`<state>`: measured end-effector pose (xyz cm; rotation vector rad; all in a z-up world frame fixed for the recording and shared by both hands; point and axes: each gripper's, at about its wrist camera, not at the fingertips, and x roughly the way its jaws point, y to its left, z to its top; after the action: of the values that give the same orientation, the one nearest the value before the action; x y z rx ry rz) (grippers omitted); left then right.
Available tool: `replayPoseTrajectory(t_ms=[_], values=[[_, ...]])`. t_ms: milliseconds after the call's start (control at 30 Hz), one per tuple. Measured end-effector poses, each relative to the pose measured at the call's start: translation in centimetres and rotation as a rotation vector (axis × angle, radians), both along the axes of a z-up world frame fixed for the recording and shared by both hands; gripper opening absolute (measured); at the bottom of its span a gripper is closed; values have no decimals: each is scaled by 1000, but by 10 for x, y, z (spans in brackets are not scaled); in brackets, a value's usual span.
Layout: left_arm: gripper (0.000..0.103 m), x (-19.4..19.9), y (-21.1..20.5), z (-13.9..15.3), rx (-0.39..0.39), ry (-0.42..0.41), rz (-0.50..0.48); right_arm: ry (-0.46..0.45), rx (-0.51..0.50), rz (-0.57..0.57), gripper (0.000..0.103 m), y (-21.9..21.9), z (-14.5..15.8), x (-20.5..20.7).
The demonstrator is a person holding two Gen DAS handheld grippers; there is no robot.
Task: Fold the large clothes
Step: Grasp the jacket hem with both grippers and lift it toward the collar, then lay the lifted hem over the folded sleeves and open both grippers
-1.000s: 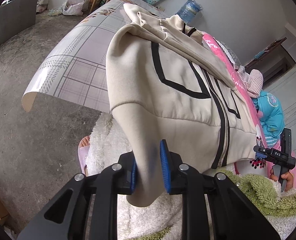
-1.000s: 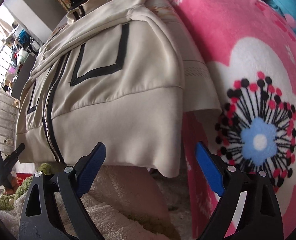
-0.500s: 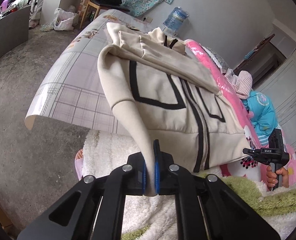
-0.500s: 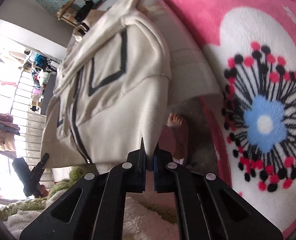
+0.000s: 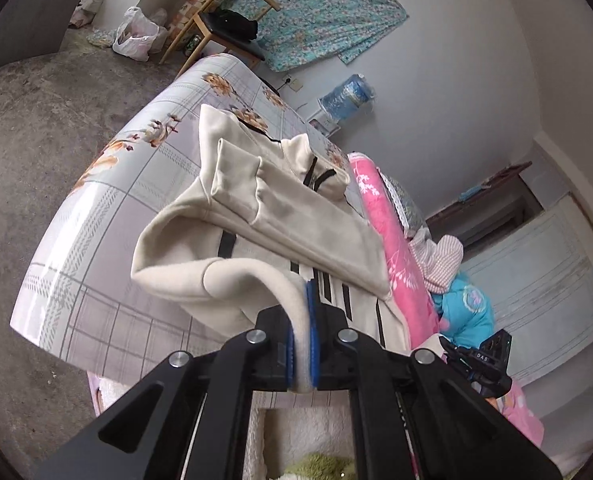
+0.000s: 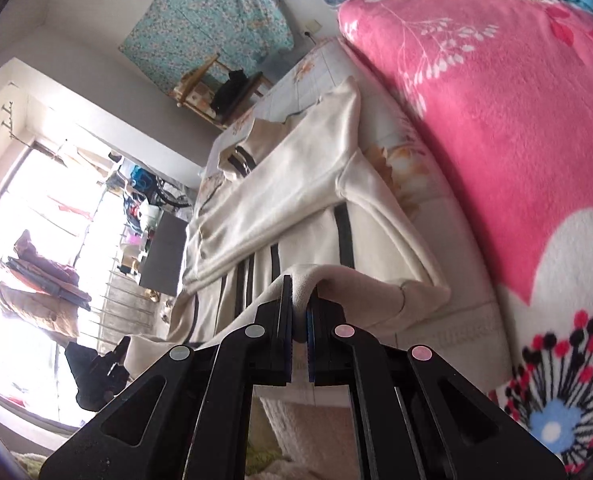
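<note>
Up close in the left wrist view, the left gripper (image 5: 301, 344) is clamped on the cream jacket (image 5: 280, 216)'s hem, lifted over the bed (image 5: 108, 184); floor lies open leftward. From the right wrist, the right gripper (image 6: 299, 320) pinches the hem too; the jacket (image 6: 292, 184) stretches away lengthwise beside a pink blanket (image 6: 496, 128).

the jacket (image 5: 296, 224) hem's pinched edge is hidden inside each claw's blue pads.

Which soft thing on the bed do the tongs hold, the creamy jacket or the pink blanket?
The cream jacket. Both the left tongs and the right tongs pinch its bottom edge. The pink blanket lies beside it, untouched.
</note>
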<state>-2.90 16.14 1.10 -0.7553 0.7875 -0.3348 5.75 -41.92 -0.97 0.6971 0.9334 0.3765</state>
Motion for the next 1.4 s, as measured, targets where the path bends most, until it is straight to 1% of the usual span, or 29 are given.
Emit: replayPoseTrajectory(t_ms=[67,100,133,167,200,233,267,333,367,433,500,600,667,700,767,800,833,867,900,967,1033,1067,1133,1200,1233,1267,1333,1367,1400], values=[[6,20,6,-8,-19,42,31,-12,29,-28,4,-7,-2,14],[9,30,10,-15,-26,65,46,-9,50,-41,4,-9,-8,25],[11,40,14,-22,-43,89,61,3,69,-53,5,-10,-15,34],[14,49,17,-29,-61,110,75,19,86,-70,10,-11,-24,45],[24,56,20,-34,-58,128,103,26,89,-84,25,-12,-30,55],[37,59,24,-38,-51,136,133,31,78,-104,34,-13,-35,62],[39,61,29,-41,-62,135,162,39,64,-131,47,-15,-40,67],[40,61,40,-43,-119,119,182,45,30,-160,48,-17,-42,70],[40,59,43,-41,-119,110,188,40,23,-160,48,-17,-40,68],[40,53,43,-34,-56,93,190,9,3,-141,49,-18,-31,59],[40,45,34,-26,20,71,154,-25,-69,-100,51,-9,-19,47],[40,40,2,-23,131,49,30,-64,-189,40,51,26,-10,32],[40,41,-29,-27,247,52,-58,-86,-319,161,51,63,-11,23],[40,44,-45,-33,319,70,-86,-95,-385,215,51,80,-14,21],[40,53,-65,-51,479,159,-101,-90,-493,301,50,106,-25,16],[40,57,-68,-62,538,202,-93,-79,-537,319,48,113,-33,16],[39,58,-68,-70,576,222,-78,-62,-585,322,46,116,-42,17],[39,56,-65,-70,573,192,-69,-42,-607,325,46,116,-49,20],[39,55,-62,-70,581,196,-64,-48,-601,320,46,112,-51,19],[39,52,-56,-67,593,195,-55,-21,-600,302,45,108,-48,20],[39,49,-54,-60,581,158,-62,-5,-587,277,46,106,-42,21],[39,49,-57,-55,565,131,-86,-9,-567,268,47,106,-38,22],[40,53,-69,-46,547,83,-131,-26,-522,260,51,112,-32,31],[40,62,-87,-45,541,67,-178,-34,-514,257,58,124,-29,39],[40,67,-96,-47,543,70,-199,-31,-526,256,59,131,-29,43],[40,72,-106,-51,558,78,-213,-25,-539,258,60,138,-32,47],[40,78,-122,-63,621,106,-233,-5,-551,273,60,150,-41,53],[40,79,-128,-68,658,107,-226,14,-563,277,60,155,-48,56],[40,77,-132,-69,685,81,-200,18,-598,276,60,160,-53,56]])
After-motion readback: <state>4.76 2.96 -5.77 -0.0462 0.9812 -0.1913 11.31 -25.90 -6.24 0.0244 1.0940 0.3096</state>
